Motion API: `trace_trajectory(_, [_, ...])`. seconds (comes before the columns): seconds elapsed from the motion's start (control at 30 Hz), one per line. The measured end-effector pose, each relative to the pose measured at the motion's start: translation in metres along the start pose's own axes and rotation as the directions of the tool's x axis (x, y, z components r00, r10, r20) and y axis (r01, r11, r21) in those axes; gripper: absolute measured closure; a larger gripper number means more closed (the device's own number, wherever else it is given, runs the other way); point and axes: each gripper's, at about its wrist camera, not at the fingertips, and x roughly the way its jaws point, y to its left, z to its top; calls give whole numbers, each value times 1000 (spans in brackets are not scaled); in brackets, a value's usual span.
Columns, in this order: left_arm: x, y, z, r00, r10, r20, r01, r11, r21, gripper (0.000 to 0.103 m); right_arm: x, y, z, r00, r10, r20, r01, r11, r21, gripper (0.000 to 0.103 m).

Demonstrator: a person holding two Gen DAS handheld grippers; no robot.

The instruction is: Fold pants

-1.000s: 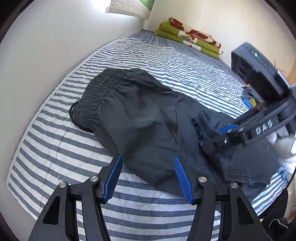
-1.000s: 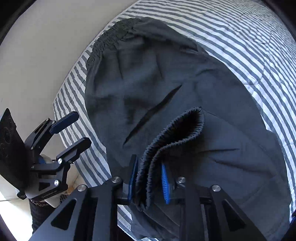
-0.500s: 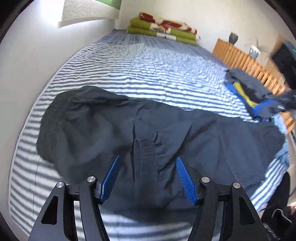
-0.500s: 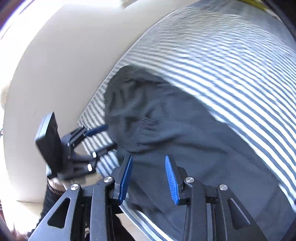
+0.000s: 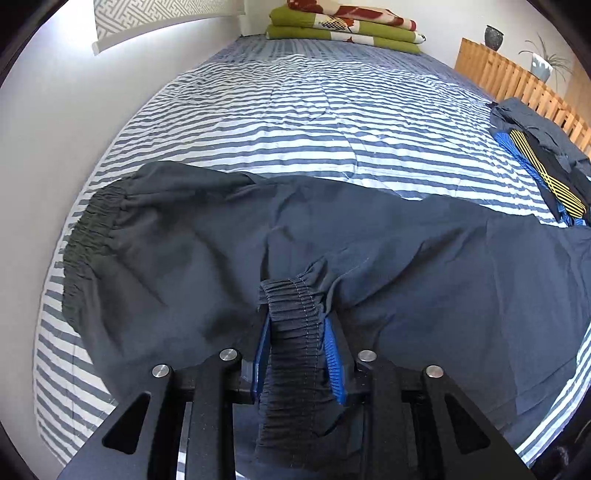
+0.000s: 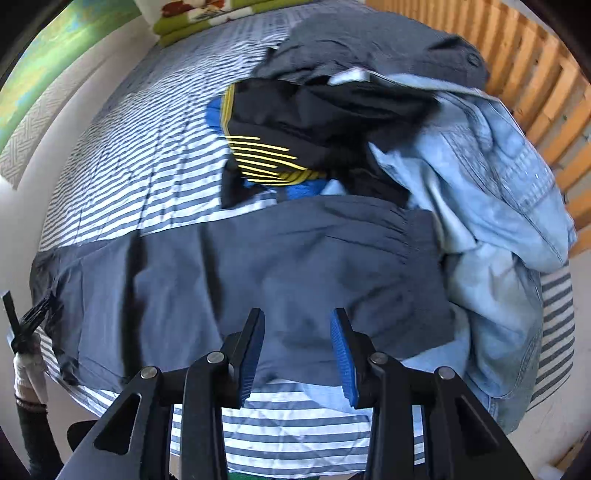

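Dark navy pants (image 5: 177, 258) lie spread across the striped bedspread (image 5: 295, 110), their elastic waistband (image 5: 92, 221) at the left. My left gripper (image 5: 295, 332) is shut on a ribbed elastic cuff (image 5: 293, 306), which stands bunched up between the blue pads. In the right wrist view the same pants (image 6: 258, 266) stretch across the bed's near edge. My right gripper (image 6: 299, 350) hovers open just above that cloth with nothing between its fingers. The left gripper (image 6: 27, 325) shows small at the far left of that view, held by a hand in a white sleeve.
A heap of clothes (image 6: 314, 122), black with yellow stripes, blue and grey, lies past the pants. Light blue denim (image 6: 498, 221) overlaps their right end. A wooden slatted rail (image 5: 517, 81) runs along the right. Folded green and red blankets (image 5: 343, 26) lie at the far end. A white wall flanks the left.
My right gripper let go of the cuff and swung right toward the clothes heap, staying open. My left gripper moved in over the pants and shut on the cuff.
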Motion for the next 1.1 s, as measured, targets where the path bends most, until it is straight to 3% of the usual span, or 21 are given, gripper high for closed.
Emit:
trace_trajectory(0.1, [-6, 0, 0, 999, 39, -29, -39, 999, -10, 45, 5, -47, 7, 998, -55, 10, 55, 996, 67, 69])
trace_trajectory(0.23, [-21, 4, -3, 998, 57, -39, -58, 998, -22, 45, 2, -97, 15, 998, 28, 51, -37, 981, 189, 69])
trace_trajectory(0.33, [-33, 13, -7, 998, 48, -32, -50, 997, -65, 45, -4, -125, 20, 997, 40, 72, -56, 972, 230, 69])
trace_trajectory(0.47, [-48, 14, -11, 1000, 19, -12, -21, 994, -109, 45, 14, -146, 23, 983, 184, 11, -181, 950, 253, 69])
trace_trajectory(0.53, [-52, 8, -12, 1000, 6, -10, -7, 994, -112, 45, 27, -145, 23, 969, 246, -20, -233, 941, 247, 69])
trace_trajectory(0.63, [-57, -3, -11, 1000, 5, -11, -6, 995, -95, 45, 45, -139, 24, 961, 271, -59, -251, 939, 234, 69])
trace_trajectory(0.73, [-62, -12, -9, 1000, 5, -4, -5, 997, -80, 45, 52, -133, 23, 946, 320, -55, -299, 925, 237, 69])
trace_trajectory(0.77, [-64, -14, -8, 1000, 7, -1, -7, 997, -74, 45, 48, -130, 23, 950, 310, -43, -293, 929, 227, 71])
trace_trajectory(0.83, [-68, -18, -6, 1000, 15, 10, -15, 998, -60, 45, 36, -119, 23, 955, 295, -23, -285, 940, 187, 88])
trace_trajectory(0.93, [-73, -20, -5, 1000, 8, 28, -7, 998, -60, 45, 8, -97, 23, 968, 250, 6, -249, 961, 119, 93])
trace_trajectory(1.1, [-75, -17, -9, 999, 3, 41, 0, 998, -60, 45, -36, -53, 26, 953, 297, 64, -301, 952, 53, 94])
